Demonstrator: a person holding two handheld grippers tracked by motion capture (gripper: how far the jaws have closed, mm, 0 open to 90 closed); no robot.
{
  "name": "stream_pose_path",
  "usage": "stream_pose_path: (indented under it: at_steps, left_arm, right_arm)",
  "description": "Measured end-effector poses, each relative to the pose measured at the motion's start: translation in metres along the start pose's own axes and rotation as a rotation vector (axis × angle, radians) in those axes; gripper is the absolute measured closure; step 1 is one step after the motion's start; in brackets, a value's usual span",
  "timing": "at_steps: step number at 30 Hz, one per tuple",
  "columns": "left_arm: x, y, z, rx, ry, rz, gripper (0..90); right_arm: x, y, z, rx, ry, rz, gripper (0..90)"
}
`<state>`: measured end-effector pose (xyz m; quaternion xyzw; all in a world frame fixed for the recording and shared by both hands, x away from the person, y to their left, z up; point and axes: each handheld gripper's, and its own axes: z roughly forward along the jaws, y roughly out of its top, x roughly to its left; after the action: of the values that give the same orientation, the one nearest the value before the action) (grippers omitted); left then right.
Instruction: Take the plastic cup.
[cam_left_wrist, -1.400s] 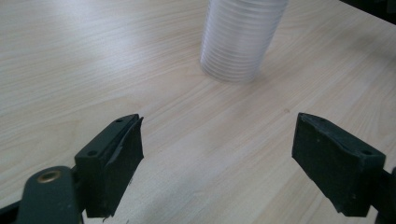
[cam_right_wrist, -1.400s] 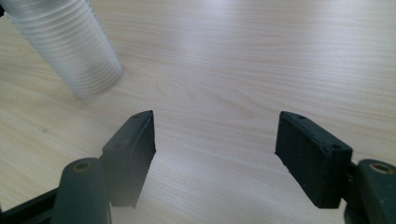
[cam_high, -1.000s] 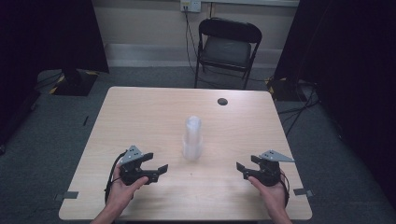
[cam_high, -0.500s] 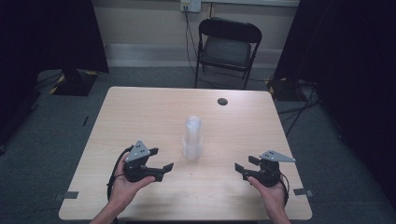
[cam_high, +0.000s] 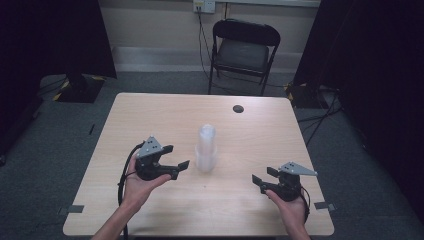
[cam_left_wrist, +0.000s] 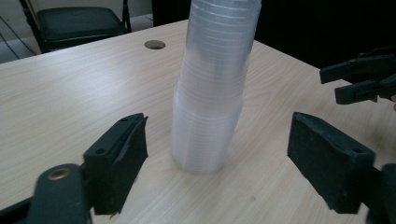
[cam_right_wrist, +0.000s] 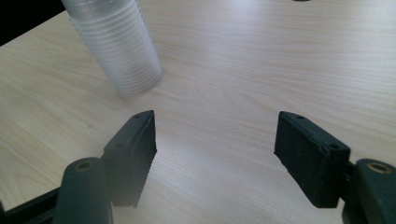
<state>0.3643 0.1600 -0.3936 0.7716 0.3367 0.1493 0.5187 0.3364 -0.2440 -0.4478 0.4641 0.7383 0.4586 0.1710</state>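
Now your left gripper (cam_high: 177, 157) sits just beside the stack of clear plastic cups (cam_high: 206, 149), jaws spread wide and pointing at it. In the left gripper view the stack (cam_left_wrist: 212, 84) stands upright between the lines of your two jaws but a little ahead of their tips, not touched by either one. Its base rests on the worktop (cam_left_wrist: 70, 88). The upper cups lean slightly off the lower ones, so the stack looks kinked partway up.

Your right gripper (cam_high: 259, 178) is well apart from the cups, held low over the near right part of the worktop (cam_high: 150, 107), jaws also wide and holding nothing. In the right gripper view the stack (cam_right_wrist: 119, 46) lies ahead of your left-hand jaw and outside the gap; bare wood shows between the jaws. From the left gripper view, the right gripper (cam_left_wrist: 362, 79) shows beyond your right-hand jaw, farther off.

Past the stack, ahead of both sets of jaws, a dark round hole (cam_high: 238, 108) is set in the worktop near its far edge. A black folding chair (cam_high: 243, 50) stands on the floor beyond.
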Motion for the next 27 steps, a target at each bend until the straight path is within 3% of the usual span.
stream_pose_path:
  at_steps: [8, 14, 22, 25, 27]
  left_arm:
    - [0.0, 0.015, 0.018, -0.016, -0.018, 0.031, 16.4]
    - [0.002, 0.028, 0.031, -0.019, -0.056, 0.039, 17.5]
    - [0.0, 0.043, 0.045, -0.069, -0.047, 0.042, 15.9]
    - [0.001, 0.045, 0.052, -0.064, -0.05, 0.056, 15.9]
    - [0.002, 0.043, 0.053, -0.084, -0.014, 0.065, 17.0]
  right_arm:
    - [0.001, -0.002, 0.002, 0.007, 0.009, 0.0, 28.5]
    - [0.002, -0.004, 0.004, 0.018, 0.016, 0.006, 28.3]
    - [0.001, -0.007, 0.007, 0.039, -0.005, 0.0, 28.2]
    - [0.001, -0.007, 0.007, 0.04, -0.005, -0.005, 28.2]
    - [0.001, -0.007, 0.006, 0.04, -0.007, -0.006, 28.2]
